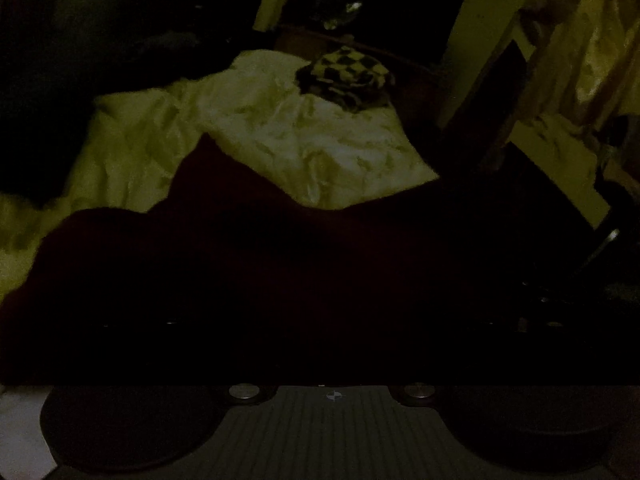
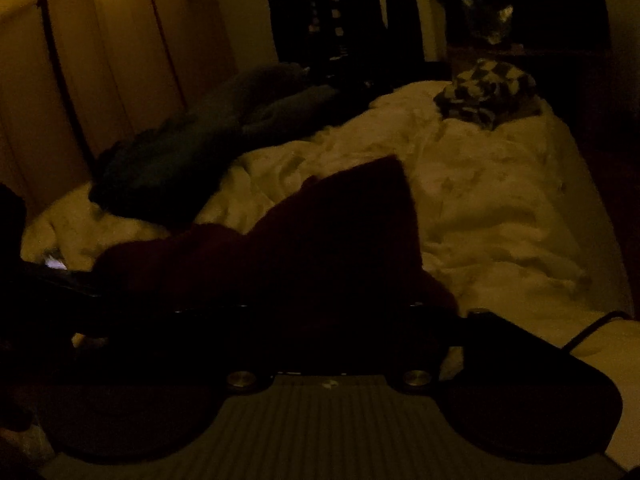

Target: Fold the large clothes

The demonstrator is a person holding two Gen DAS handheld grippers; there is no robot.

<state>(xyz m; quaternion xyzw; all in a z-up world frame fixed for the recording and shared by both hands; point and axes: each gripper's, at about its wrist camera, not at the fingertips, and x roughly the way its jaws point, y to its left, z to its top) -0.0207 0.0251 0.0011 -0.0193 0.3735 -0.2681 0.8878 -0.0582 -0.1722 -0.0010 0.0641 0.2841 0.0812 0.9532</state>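
Observation:
A large dark red garment [image 1: 280, 272] lies spread across the pale bed sheet [image 1: 304, 132] and fills the lower half of the left wrist view. My left gripper [image 1: 330, 322] sits low over it, its fingers lost in the dark against the cloth. In the right wrist view the same red garment [image 2: 320, 240] rises in a peak over the sheet [image 2: 488, 208] and drapes down onto my right gripper [image 2: 296, 308]. Its fingers are buried in shadow and cloth, so the grip cannot be made out.
A folded black-and-white checkered cloth [image 1: 346, 78] [image 2: 486, 90] rests at the far end of the bed. A dark bluish blanket [image 2: 180, 160] lies along the padded wall panels [image 2: 100, 64] on the left. A cable [image 2: 588, 332] runs at the right. The room is very dim.

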